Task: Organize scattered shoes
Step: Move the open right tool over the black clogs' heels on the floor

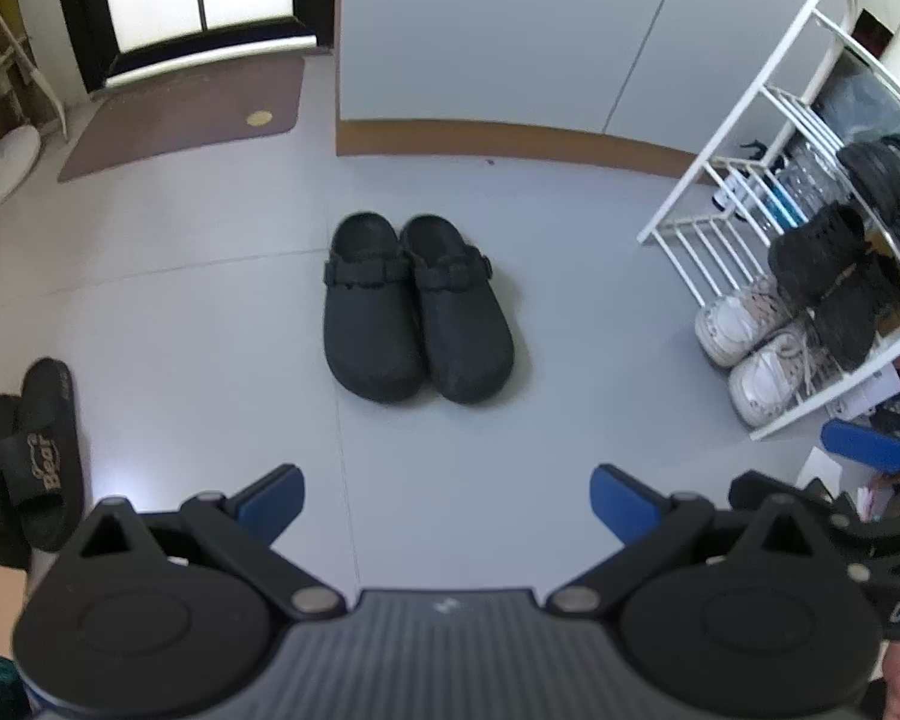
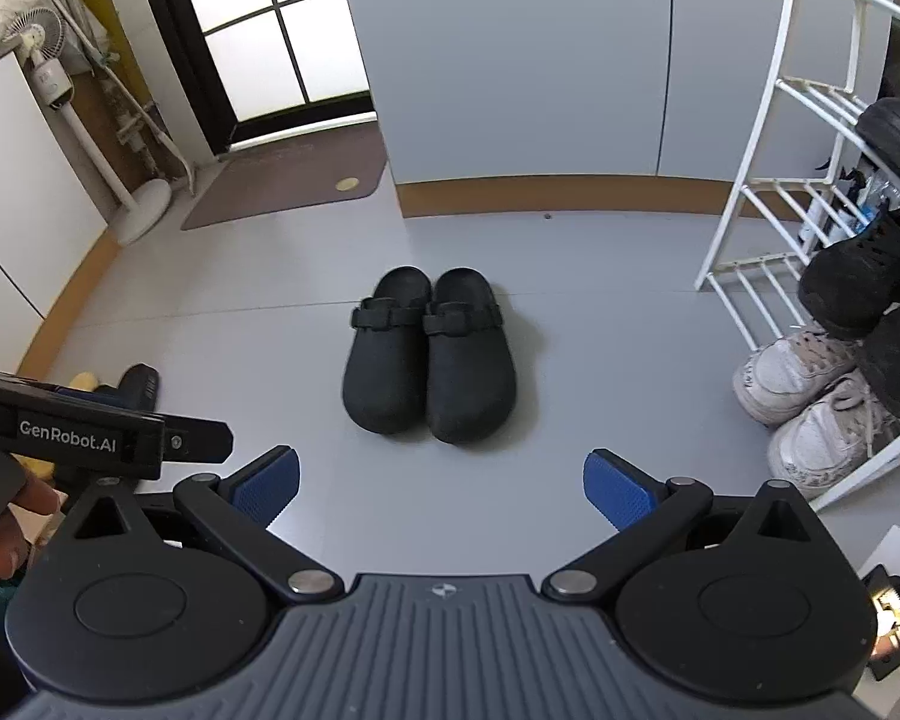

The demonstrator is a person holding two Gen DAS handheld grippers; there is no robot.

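A pair of black clogs (image 1: 417,306) stands side by side on the grey floor, toes toward me; it also shows in the right wrist view (image 2: 429,354). My left gripper (image 1: 447,507) is open and empty, held above the floor short of the clogs. My right gripper (image 2: 441,489) is open and empty, also short of the clogs. A white shoe rack (image 1: 750,150) at the right holds black shoes (image 1: 828,264) and white sneakers (image 1: 750,354); the rack also shows in the right wrist view (image 2: 774,192).
Black "Bear" slides (image 1: 45,456) lie at the left. A brown doormat (image 1: 192,114) lies before the glass door. A grey cabinet (image 2: 528,60) stands behind the clogs. A white fan (image 2: 36,36) stands at the far left. The left gripper's body (image 2: 90,429) shows at left.
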